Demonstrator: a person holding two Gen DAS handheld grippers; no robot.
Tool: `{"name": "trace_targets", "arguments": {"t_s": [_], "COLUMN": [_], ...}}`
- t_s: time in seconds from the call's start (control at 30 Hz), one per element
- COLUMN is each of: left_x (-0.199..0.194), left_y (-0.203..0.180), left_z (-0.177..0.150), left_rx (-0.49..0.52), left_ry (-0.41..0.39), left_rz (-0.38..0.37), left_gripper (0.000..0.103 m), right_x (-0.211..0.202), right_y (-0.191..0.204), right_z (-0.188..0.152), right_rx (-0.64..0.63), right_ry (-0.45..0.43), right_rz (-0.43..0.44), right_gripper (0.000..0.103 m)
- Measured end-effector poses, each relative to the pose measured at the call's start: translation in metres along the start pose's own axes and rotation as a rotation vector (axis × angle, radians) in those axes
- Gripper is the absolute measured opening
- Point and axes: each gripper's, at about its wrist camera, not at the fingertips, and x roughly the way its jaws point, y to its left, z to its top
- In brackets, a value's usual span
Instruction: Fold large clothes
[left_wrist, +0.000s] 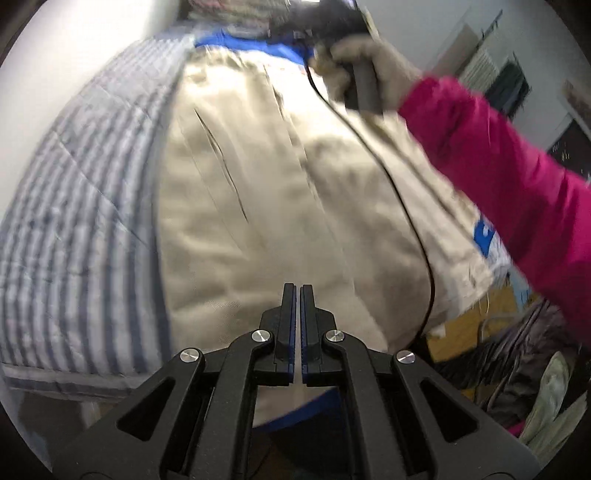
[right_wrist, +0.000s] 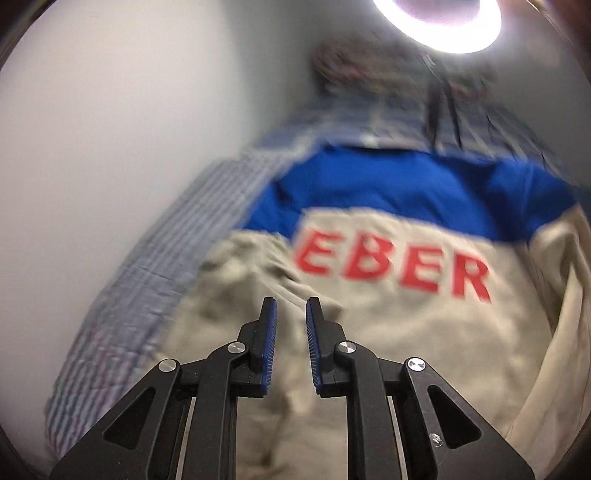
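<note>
My left gripper (left_wrist: 297, 291) has its blue-padded jaws pressed flat together with nothing between them that I can see, poised over the near hem of the large beige cotton jacket with a blue yoke and red lettering (left_wrist: 280, 192), which lies spread out ahead of my fingertips on the blue-and-white striped quilt (left_wrist: 85, 206). My right gripper (right_wrist: 291, 306) has a narrow gap between its pads, and beige cloth shows in that gap, though the blur keeps me from telling whether the pads actually pinch it; the jacket's red letters sit just beyond those tips. Seen from my left side, my right gloved hand (left_wrist: 369, 70) in its magenta sleeve (left_wrist: 498, 158) reaches far past my left tips, near the blue yoke. I judge I am smoothing and setting up for a fold. Next I need a sure pinch on an edge with each gripper before carrying it across.
</note>
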Motion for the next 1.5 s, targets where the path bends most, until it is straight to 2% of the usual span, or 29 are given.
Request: {"name": "trace_targets", "arguments": {"t_s": [0.1,0.2,0.3,0.37,0.5,0.6,0.73,0.8,0.87,0.93,1.07,1.13,1.2,1.23,1.27,1.3,1.33,1.37,1.43,1.5], "left_x": [-0.008,-0.001,0.015,0.027,0.03,0.01,0.003,0.011,0.025,0.047,0.04,0.027,0.014,0.005,0.0,-0.006,-0.011,-0.012,-0.017,-0.02], "left_y": [0.019,0.032,0.027,0.021,0.002,-0.002,-0.019,-0.031,-0.039,-0.04,-0.045,-0.052,-0.063,-0.07,-0.073,-0.077,-0.083,-0.088,-0.098,-0.106], "left_z": [0.013,0.015,0.004,-0.006,-0.012,-0.007,-0.011,-0.019,-0.028,-0.037,-0.038,-0.032,-0.024,-0.017,-0.012,-0.005,0.003,0.012,0.026,0.036], "left_rx": [-0.088,-0.126,-0.091,-0.055,0.062,0.025,0.087,0.121,0.142,0.167,0.163,0.148,0.169,0.184,0.193,0.204,0.217,0.23,0.255,0.264], "left_ry": [-0.06,-0.03,0.041,0.081,0.067,0.002,-0.008,0.031,0.077,0.152,0.137,0.104,0.056,0.026,0.01,-0.01,-0.032,-0.049,-0.09,-0.114], "left_rz": [0.043,0.055,0.051,0.061,0.141,0.087,0.024,-0.02,-0.028,0.017,0.024,-0.012,-0.018,-0.023,-0.028,-0.035,-0.04,-0.04,-0.027,-0.012], "left_gripper": [0.0,0.0,0.0,0.0,0.0,0.0,0.0,0.0,0.0,0.0,0.0,0.0,0.0,0.0,0.0,0.005,0.014,0.023,0.066,0.07], "right_x": [0.01,0.033,0.065,0.079,0.086,0.077,0.037,0.009,-0.023,-0.056,-0.122,-0.151,-0.179,-0.193,-0.207,-0.216,-0.228,-0.237,-0.259,-0.271], "right_y": [0.028,0.056,0.07,0.071,0.073,0.075,0.074,0.072,0.067,0.059,0.041,0.027,0.014,0.006,-0.003,-0.009,-0.018,-0.025,-0.043,-0.061], "right_z": [-0.002,-0.016,-0.034,-0.043,-0.048,-0.044,-0.042,-0.044,-0.046,-0.049,-0.065,-0.077,-0.09,-0.096,-0.103,-0.108,-0.114,-0.119,-0.133,-0.144], "right_rx": [-0.054,-0.124,-0.146,-0.138,-0.127,-0.102,-0.076,-0.06,-0.036,-0.031,-0.008,0.009,0.027,0.035,0.043,0.051,0.063,0.075,0.116,0.147], "right_ry": [0.064,0.162,0.253,0.273,0.26,0.276,0.238,0.21,0.182,0.159,0.112,0.092,0.086,0.084,0.08,0.073,0.061,0.05,0.037,0.029], "right_rz": [0.154,0.222,0.198,0.167,0.161,0.147,0.153,0.162,0.175,0.174,0.146,0.119,0.085,0.066,0.044,0.024,-0.005,-0.025,-0.064,-0.099], "right_gripper": [0.015,0.015,0.015,0.015,0.015,0.015,0.015,0.015,0.015,0.015,0.015,0.015,0.015,0.019,0.028,0.033,0.038,0.038,0.038,0.038]}}
